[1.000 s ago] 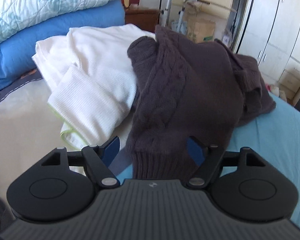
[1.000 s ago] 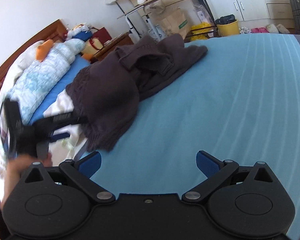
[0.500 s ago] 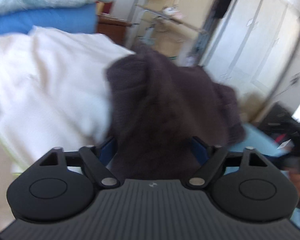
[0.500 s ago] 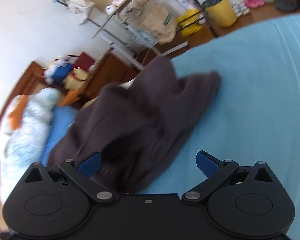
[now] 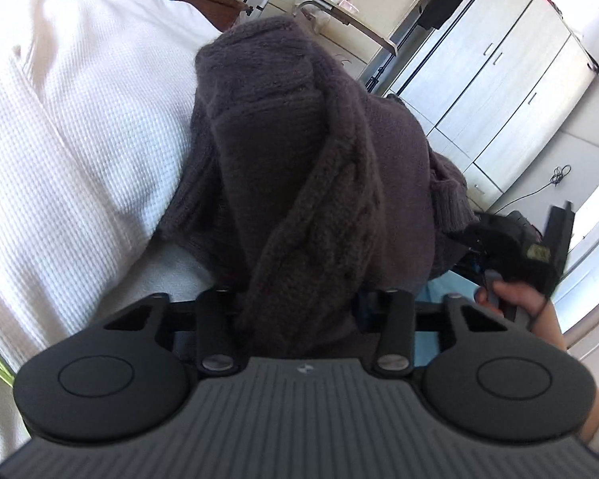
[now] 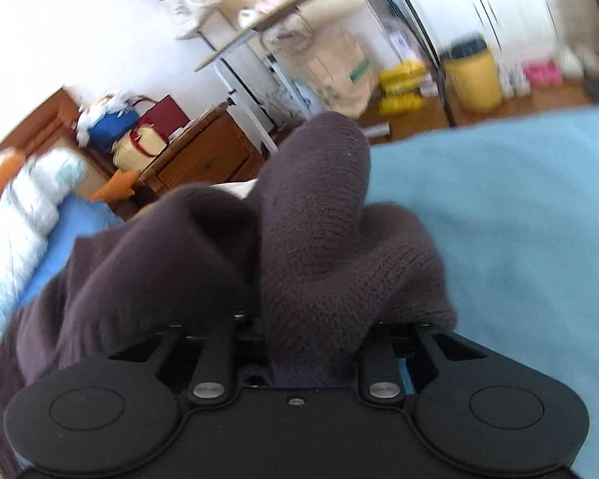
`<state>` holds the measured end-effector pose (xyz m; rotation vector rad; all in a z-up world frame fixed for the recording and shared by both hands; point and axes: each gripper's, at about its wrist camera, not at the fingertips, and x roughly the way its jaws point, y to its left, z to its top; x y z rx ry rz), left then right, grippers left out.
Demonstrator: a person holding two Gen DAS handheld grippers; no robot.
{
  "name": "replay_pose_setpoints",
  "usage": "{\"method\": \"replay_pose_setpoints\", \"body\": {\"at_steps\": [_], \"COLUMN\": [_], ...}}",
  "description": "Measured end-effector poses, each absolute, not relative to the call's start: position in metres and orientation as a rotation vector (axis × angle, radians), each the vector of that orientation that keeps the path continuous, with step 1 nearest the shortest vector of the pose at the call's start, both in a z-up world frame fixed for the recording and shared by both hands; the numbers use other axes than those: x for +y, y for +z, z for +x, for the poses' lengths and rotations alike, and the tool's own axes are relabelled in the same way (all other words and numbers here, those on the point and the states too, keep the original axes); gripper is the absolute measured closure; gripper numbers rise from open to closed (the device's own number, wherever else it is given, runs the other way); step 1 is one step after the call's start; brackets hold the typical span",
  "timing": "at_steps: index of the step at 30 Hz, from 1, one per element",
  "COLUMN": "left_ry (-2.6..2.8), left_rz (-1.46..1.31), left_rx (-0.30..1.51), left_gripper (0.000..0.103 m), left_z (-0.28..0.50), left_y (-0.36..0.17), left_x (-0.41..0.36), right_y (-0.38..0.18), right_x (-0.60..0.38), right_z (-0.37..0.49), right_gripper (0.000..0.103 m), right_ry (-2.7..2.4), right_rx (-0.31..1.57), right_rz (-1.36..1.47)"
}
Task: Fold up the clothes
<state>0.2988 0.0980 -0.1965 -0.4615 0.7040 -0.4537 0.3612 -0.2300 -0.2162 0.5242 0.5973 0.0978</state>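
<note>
Both grippers have advanced onto the dark knit sweater (image 5: 319,183).
Left gripper (image 5: 299,303) and right gripper (image 6: 311,343): jaws closing, knit bunched between them.

This is a lived-in bedroom in a home. The near ground is a bed (image 6: 519,215) under a light blue sheet, with a folded quilt (image 6: 32,199) piled at its far left against a wooden headboard (image 6: 40,115). Beyond the bed stand a wooden nightstand (image 6: 203,155) loaded with bags, a white fitted wardrobe (image 5: 511,76), a yellow bin (image 6: 473,74) and pink slippers (image 6: 543,72) on the wood floor.
</note>
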Motion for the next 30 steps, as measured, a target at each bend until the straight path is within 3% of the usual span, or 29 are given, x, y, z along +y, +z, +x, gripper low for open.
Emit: {"method": "replay_pose_setpoints", "body": {"at_steps": [9,24,30], "left_ry": [-0.58,-0.845,-0.958], "left_rz": [-0.352,-0.36,-0.339], "left_rx": [0.657,0.639,0.485], "left_gripper": [0.093,0.094,0.094], "left_z": [0.264,0.17,0.11], "left_y": [-0.159,-0.111,-0.071], "left_x": [0.062,0.009,-0.002], "right_y": [-0.149,-0.094,-0.047], "right_x": [-0.213,-0.25,-0.28], "right_z": [0.259,0.09,0.032], "right_gripper": [0.087,0.09,0.091], "right_ry": [0.151,0.034,-0.088], "right_rx": [0.471,0.455,0.347], "right_rz": [0.265,0.07,-0.004]}}
